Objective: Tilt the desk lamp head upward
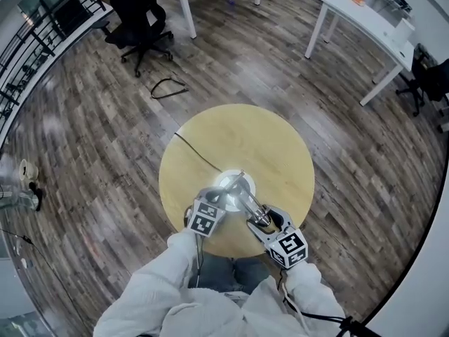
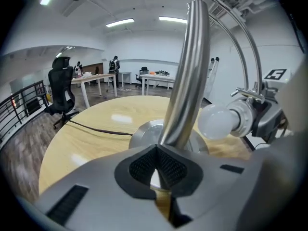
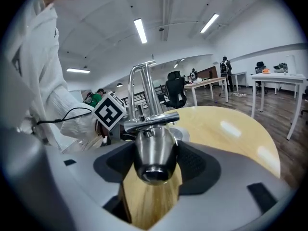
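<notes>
A chrome desk lamp stands on the round wooden table (image 1: 238,135), its round base (image 1: 231,183) near the front edge. The bent post (image 2: 185,81) rises right behind my left gripper (image 2: 156,153), whose pads meet tip to tip at the foot of the post with nothing between them. The lamp head (image 3: 154,150), a chrome cone with a white bulb (image 2: 217,121), points roughly level. My right gripper (image 3: 155,163) has its jaws wide around the cone, with the pads against both its sides. From above, the left gripper (image 1: 217,199) and right gripper (image 1: 264,220) flank the lamp.
The lamp's black cord (image 1: 196,153) runs across the table to its far left edge. On the wooden floor are a black office chair (image 1: 140,16), a loose cable (image 1: 167,86) and white desks (image 1: 365,20). A railing (image 1: 28,41) lines the left side.
</notes>
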### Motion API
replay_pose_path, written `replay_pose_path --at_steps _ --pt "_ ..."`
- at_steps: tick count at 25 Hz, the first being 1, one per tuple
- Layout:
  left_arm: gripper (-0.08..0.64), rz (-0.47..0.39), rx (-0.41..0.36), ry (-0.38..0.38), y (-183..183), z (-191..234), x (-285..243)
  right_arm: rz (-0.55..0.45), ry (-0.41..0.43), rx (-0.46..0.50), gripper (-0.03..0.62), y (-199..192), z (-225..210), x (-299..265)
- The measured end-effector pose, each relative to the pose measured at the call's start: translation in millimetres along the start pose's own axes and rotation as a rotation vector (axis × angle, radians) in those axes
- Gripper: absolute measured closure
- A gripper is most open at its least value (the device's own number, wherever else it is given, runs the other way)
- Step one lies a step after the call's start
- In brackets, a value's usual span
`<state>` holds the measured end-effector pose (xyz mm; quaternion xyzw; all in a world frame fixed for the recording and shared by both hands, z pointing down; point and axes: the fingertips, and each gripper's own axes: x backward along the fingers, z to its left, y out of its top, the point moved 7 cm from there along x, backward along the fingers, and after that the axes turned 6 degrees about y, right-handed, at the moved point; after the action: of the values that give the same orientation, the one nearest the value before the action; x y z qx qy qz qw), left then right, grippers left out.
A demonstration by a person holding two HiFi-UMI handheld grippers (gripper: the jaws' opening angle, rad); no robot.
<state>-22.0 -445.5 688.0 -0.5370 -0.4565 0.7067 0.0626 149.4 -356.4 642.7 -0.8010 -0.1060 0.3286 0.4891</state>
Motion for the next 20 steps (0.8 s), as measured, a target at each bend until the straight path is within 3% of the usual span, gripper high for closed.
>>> replay_pose_path --at_steps 13,20 --pt "0.56 0.013 -0.022 -0.035 2 4 -6 0.04 -0.084 -0.006 0.304 18 14 35" --pt "0.56 0.009 -0.005 -0.035 3 4 -6 0.025 -0.128 0.066 0.307 72 30 99"
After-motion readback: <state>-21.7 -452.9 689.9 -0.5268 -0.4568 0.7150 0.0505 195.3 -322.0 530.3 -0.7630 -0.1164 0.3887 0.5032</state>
